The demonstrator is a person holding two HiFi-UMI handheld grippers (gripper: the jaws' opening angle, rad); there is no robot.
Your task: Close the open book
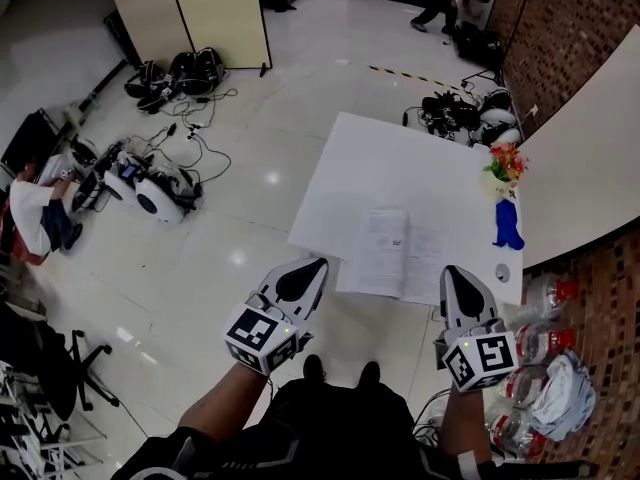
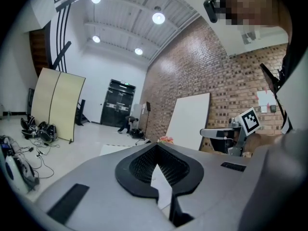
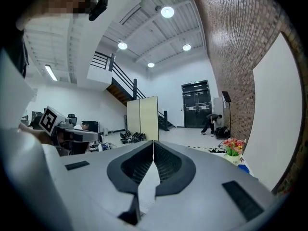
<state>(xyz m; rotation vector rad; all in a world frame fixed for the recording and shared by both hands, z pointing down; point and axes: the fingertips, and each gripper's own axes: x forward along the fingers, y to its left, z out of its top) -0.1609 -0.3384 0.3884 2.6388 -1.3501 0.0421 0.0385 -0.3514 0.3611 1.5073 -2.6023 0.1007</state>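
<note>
The open book lies flat near the front edge of the white table, its pages facing up. My left gripper hovers just off the table's front left edge, a short way left of the book. Its jaws are shut with nothing between them, and in the left gripper view the left gripper shows its tips meeting. My right gripper hangs at the book's right front corner, also shut and empty. In its own view the right gripper has its jaws closed together. Neither gripper touches the book.
A vase of flowers, a blue object and a small round thing stand along the table's right side. Plastic bottles lie on the floor at the right. Cables and gear lie to the left. A brick wall runs along the right.
</note>
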